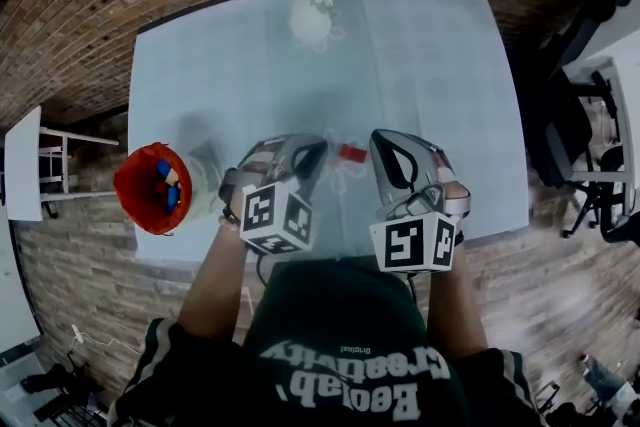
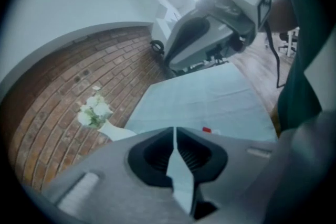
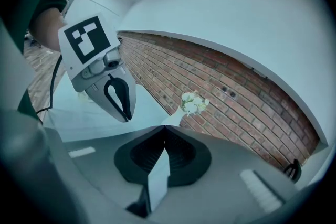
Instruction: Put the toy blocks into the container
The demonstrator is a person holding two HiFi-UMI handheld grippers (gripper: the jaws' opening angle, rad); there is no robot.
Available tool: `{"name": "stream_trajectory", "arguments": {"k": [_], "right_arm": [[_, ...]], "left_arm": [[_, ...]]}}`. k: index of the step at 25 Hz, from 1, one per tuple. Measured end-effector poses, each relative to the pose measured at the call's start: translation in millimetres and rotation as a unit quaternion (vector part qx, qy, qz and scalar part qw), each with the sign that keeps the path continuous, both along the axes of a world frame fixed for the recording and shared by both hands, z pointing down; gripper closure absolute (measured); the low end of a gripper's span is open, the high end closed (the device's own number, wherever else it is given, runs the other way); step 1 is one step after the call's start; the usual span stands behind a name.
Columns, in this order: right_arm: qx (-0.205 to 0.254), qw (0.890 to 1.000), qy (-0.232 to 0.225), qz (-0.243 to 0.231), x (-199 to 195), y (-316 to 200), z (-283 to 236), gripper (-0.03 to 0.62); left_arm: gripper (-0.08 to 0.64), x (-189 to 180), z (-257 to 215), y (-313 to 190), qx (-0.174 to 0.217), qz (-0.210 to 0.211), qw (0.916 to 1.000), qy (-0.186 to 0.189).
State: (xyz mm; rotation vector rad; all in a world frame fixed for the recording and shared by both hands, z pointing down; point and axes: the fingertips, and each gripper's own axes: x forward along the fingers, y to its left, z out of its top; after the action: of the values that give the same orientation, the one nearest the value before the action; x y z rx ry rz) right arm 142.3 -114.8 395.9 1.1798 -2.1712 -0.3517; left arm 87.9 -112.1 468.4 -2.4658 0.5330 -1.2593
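Across most of the head view lies the table, covered with a pale blue cloth. I treat its near half as the working area, since both tools hang over it.

The left gripper and the right gripper sit side by side near the front edge, both pointing away from me and downward. Each gripper's own view shows its jaws pressed together with nothing between them. I judge this to be an approach posture, with the tongs not yet parted for a pick.

The container, a red tub, stands at the table's left edge, well apart from the right gripper and nearer the left one. That placement makes the left gripper the natural carrier. Inside the tub I can see blocks, blue and orange, so part of the task is done.

The vase with white flowers stands at the far edge, well clear of the working area. It should not obstruct any transfer.

The red block, the smallest item, lies on the cloth between the two gripper tips, just beside the left one. It is the only loose block I can make out. Before it can be taken, the chosen gripper must spread its jaws.
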Motion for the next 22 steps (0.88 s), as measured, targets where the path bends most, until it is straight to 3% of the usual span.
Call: {"name": "stream_trajectory", "arguments": {"k": [4, 9, 12, 17, 18, 20, 22], "right_arm": [[-0.010, 1.000, 0.000, 0.014, 20.2, 4.7, 10.4, 0.586], [-0.025, 0.999, -0.002, 0.033, 50.1, 13.6, 24.4, 0.586], [-0.032, 0.998, -0.002, 0.046, 68.8, 18.2, 31.8, 0.586], [-0.041, 0.997, -0.006, 0.059, 88.7, 20.6, 40.6, 0.586], [-0.042, 0.997, -0.006, 0.060, 90.5, 21.0, 42.7, 0.586], [-0.045, 0.997, -0.008, 0.059, 91.9, 21.6, 46.6, 0.586], [-0.045, 0.997, -0.009, 0.056, 93.2, 21.6, 48.1, 0.586]], "left_arm": [[0.399, 16.3, 67.0, 11.0, -0.072, 0.081, 0.9908, -0.081], [0.353, 31.6, 137.7, 16.6, -0.119, 0.155, 0.9651, -0.174], [0.337, 41.8, 169.3, 17.8, -0.125, 0.185, 0.9493, -0.221], [0.333, 41.0, 209.2, 8.3, -0.137, 0.198, 0.9285, -0.283], [0.370, 39.7, 214.4, 8.3, -0.146, 0.196, 0.9251, -0.290], [0.411, 37.5, 217.9, 9.6, -0.166, 0.187, 0.9222, -0.295], [0.411, 38.2, 217.6, 9.8, -0.174, 0.171, 0.9259, -0.288]]}}
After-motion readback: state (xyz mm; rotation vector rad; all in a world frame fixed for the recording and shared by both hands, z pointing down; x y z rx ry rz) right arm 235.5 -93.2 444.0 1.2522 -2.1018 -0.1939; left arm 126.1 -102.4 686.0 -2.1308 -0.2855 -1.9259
